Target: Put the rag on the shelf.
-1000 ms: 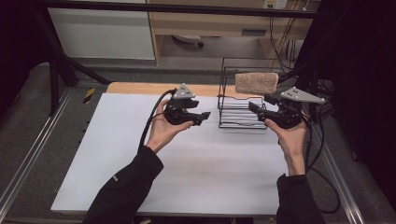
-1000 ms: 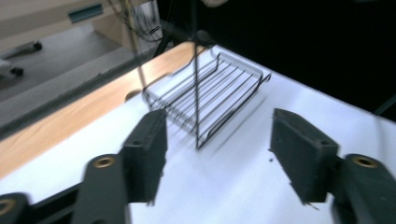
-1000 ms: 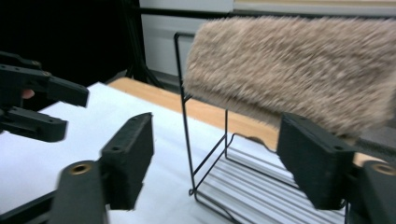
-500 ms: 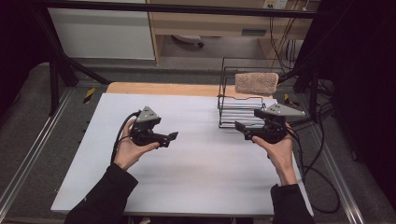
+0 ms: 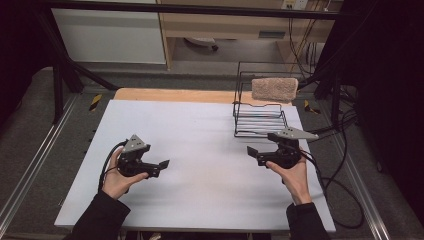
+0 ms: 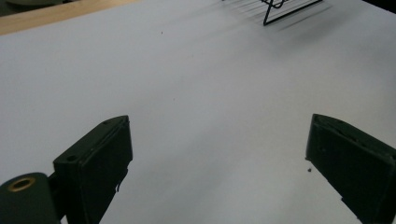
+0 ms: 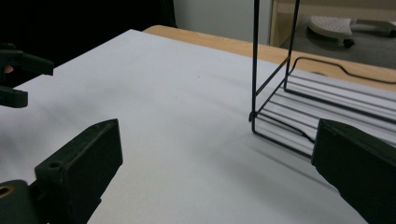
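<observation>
1. both of my grippers are empty right now. my left gripper (image 5: 161, 164) hangs over the near-left part of the white surface (image 5: 200, 135), jaws spread wide with only bare board between them. they've just been opening, nothing in them.
2. same deal on my right gripper (image 5: 252, 152): jaws released, just been opening, nothing between them. it sits just in front of the black wire rack (image 5: 260, 120), near its front corner but not touching it.
3. the thing this is all about, as far as i can judge, is the tan sponge (image 5: 274, 89). it's perched up on the top of the rack at the far right of the surface, well away from both grippers.
4. what's in the rack: the lower tier of bars looks bare in the right gripper view (image 7: 327, 107), so the sponge up top is the only thing it carries.
5. my read is this is a let-go-and-back-off moment. to do it well i'd keep the jaws wide and keep the right one clear of those thin uprights, since a snag would probably tip the light rack and drop the sponge.
6. if i have to go back in, i'd approach from the front and above, and grab the sponge across its short side.
</observation>
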`<state>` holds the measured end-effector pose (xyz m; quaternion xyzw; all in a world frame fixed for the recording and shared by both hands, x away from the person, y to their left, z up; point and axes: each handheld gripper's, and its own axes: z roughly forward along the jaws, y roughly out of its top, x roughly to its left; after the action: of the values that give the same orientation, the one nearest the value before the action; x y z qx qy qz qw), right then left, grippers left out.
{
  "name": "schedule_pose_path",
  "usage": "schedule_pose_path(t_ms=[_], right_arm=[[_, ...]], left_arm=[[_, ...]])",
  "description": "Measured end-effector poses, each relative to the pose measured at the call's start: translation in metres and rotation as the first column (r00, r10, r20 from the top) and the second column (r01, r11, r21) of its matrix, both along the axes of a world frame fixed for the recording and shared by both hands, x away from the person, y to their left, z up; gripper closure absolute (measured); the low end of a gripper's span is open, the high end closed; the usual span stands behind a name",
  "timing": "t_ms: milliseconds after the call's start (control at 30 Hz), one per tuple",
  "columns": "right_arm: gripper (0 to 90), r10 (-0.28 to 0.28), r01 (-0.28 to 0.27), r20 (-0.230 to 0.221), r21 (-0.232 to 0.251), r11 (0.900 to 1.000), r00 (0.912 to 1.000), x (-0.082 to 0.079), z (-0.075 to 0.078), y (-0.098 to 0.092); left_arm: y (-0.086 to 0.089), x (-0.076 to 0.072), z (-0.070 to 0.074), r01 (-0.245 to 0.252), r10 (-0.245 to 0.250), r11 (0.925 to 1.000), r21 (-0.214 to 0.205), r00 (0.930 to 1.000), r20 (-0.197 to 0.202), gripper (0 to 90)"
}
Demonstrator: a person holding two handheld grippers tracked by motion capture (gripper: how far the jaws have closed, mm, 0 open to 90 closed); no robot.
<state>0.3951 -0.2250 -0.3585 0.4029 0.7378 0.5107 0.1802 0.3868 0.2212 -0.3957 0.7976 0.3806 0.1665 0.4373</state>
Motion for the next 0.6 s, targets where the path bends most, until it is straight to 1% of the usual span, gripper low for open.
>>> schedule_pose_path(t_ms=[100,233,267,300,367,433,500,600], right_arm=[[1.9,0.003,-0.003,-0.028,-0.001,1.0,0.9996,-0.003,-0.012,-0.001],[0.7,0.009,-0.01,-0.065,-0.017,0.9998,0.9978,-0.007,-0.029,-0.002],[0.6,0.013,-0.014,-0.068,-0.019,0.9997,0.9976,-0.008,-0.033,-0.003],[0.6,0.025,-0.027,-0.068,-0.026,0.9993,0.9974,-0.01,-0.037,-0.003],[0.5,0.028,-0.031,-0.081,-0.037,0.9988,0.9963,-0.013,-0.044,-0.004],[0.5,0.037,-0.04,-0.091,-0.039,0.9984,0.9952,-0.016,-0.051,-0.006],[0.5,0.047,-0.052,-0.104,-0.038,0.9979,0.9934,-0.018,-0.057,-0.008],[0.4,0.051,-0.057,-0.117,-0.043,0.9975,0.9918,-0.02,-0.063,-0.011]], left_arm=[[0.008,-0.006,-0.008,-0.005,0.005,0.9999,0.009,0.9999,-0.009,6.7],[0.017,-0.011,-0.017,-0.018,0.018,0.9998,-0.001,0.9997,-0.016,6.6],[0.019,-0.013,-0.019,-0.02,0.02,0.9998,-0.005,0.9996,-0.02,6.6],[0.022,-0.015,-0.022,-0.02,0.02,0.9998,-0.003,0.9996,-0.019,6.6],[0.027,-0.017,-0.028,-0.029,0.029,0.9996,0.005,0.9995,-0.015,6.6],[0.032,-0.019,-0.032,-0.03,0.03,0.9995,0.012,0.9992,-0.025,6.6],[0.036,-0.021,-0.036,-0.035,0.036,0.9992,0.017,0.999,-0.027,6.6],[0.042,-0.024,-0.039,-0.03,0.031,0.9994,0.018,0.999,-0.033,6.6]])
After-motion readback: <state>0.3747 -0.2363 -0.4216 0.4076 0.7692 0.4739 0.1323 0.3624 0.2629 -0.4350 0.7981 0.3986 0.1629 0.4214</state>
